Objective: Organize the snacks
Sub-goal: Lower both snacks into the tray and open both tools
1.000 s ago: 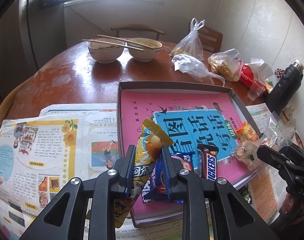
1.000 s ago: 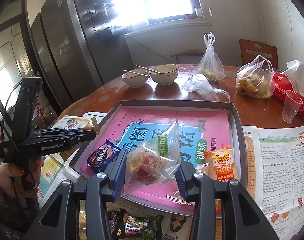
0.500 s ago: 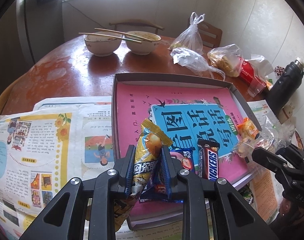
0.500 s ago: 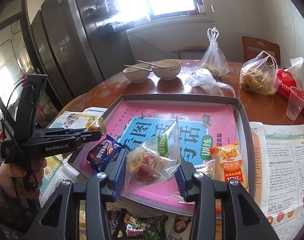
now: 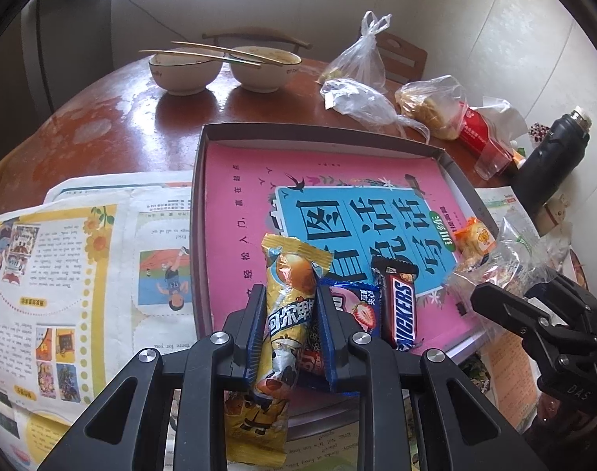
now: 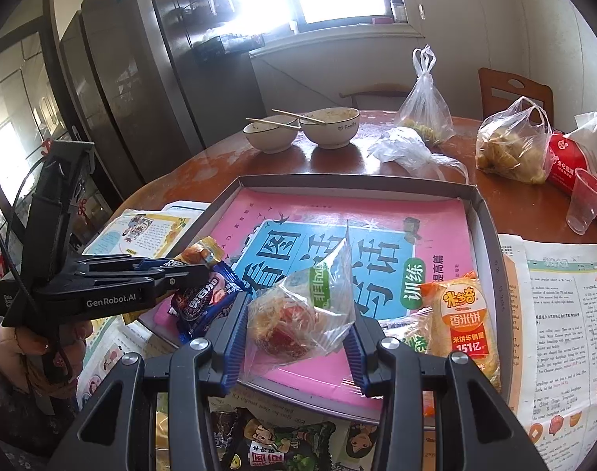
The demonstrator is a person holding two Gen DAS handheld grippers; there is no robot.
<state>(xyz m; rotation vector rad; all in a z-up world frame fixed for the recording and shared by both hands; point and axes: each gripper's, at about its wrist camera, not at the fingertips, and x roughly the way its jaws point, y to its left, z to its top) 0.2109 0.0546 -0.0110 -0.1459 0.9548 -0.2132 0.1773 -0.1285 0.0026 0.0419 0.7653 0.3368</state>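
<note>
My left gripper is shut on a long yellow snack packet and holds it over the near left edge of the grey tray, which has a pink book inside. A blue strawberry packet and a Snickers bar lie in the tray beside it. My right gripper is shut on a clear-wrapped pastry above the tray's near edge. An orange rice-cracker packet lies at the tray's right side. The left gripper also shows in the right wrist view.
Two bowls with chopsticks, plastic bags, a plastic cup and a black flask stand at the back and right of the round table. Newspapers flank the tray. A green snack packet lies below it.
Both grippers have moved slightly forward over the tray, each still holding its snack. The snacks in the tray have not moved.
</note>
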